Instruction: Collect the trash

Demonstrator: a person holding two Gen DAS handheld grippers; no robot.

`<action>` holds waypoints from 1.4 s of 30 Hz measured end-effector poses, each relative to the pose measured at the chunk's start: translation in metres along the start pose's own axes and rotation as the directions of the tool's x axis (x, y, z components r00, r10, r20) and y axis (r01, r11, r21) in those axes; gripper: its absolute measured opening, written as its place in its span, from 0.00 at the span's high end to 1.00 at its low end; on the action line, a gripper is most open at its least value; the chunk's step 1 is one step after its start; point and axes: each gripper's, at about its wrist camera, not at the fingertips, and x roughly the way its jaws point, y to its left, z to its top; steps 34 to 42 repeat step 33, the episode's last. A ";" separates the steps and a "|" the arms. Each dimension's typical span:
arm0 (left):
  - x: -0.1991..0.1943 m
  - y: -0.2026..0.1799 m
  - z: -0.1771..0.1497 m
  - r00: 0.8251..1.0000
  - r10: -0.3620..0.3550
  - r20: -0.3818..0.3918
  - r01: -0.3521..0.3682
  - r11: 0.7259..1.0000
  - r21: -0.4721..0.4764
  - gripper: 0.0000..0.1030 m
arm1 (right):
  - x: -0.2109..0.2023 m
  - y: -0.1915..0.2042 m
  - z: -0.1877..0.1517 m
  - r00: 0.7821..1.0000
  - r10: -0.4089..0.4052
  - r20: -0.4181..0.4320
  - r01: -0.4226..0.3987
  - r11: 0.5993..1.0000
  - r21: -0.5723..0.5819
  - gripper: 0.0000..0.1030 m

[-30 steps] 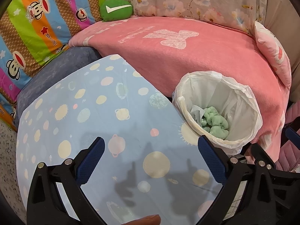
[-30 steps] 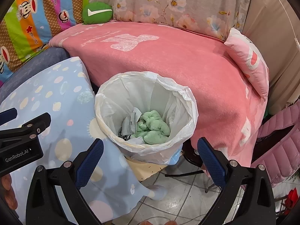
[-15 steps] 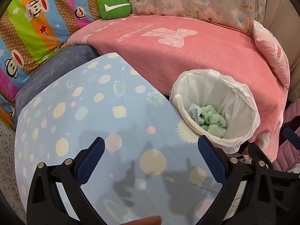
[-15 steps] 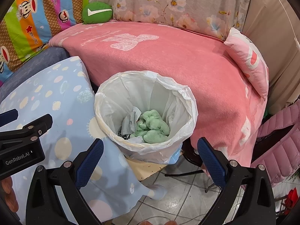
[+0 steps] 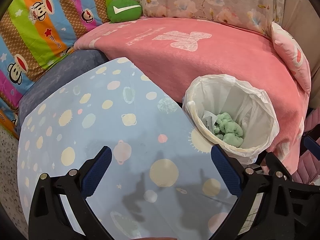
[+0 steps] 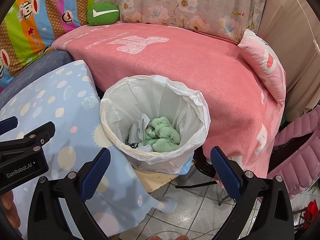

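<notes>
reads "genrobot.ai" in pale letters on the black body of the left gripper [image 6: 24, 169], at the left edge of the right wrist view. shows "paul frank" in small script repeated along the coloured stripes of the monkey-print cushion [image 5: 40, 26], beside each monkey face; same script legible on that cushion [image 6: 36, 20] in the right wrist view. carries a white tick sign on the green plush [image 5: 124, 10], at the back edge of the pink blanket [image 5: 200, 64]. bears pale woven lettering next to a bow shape near the blanket's back edge, too faint to read. has tiny dark print on the grey wrapper [image 6: 138, 133] inside the lined bin [image 6: 202, 108], too small to read.
</notes>
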 end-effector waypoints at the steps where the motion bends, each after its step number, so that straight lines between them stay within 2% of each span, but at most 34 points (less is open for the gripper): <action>1: 0.000 -0.001 0.000 1.000 0.000 -0.001 0.000 1.000 0.001 0.08 | 0.000 0.000 0.000 1.000 0.000 0.001 0.000 1.000 0.000 0.06; 22: 0.000 -0.005 -0.001 1.000 -0.005 0.004 0.005 1.000 0.010 0.08 | 0.001 -0.004 -0.004 1.000 -0.004 -0.004 0.004 1.000 0.009 0.06; 29: 0.002 -0.006 0.002 0.999 -0.046 0.005 0.046 0.999 0.008 0.08 | 0.001 -0.006 -0.003 1.000 -0.008 0.002 0.008 1.000 0.021 0.06; 42: 0.005 -0.007 0.005 0.999 -0.055 0.002 0.055 0.998 0.017 0.08 | 0.001 -0.008 -0.002 1.000 -0.009 0.002 0.009 1.000 0.024 0.06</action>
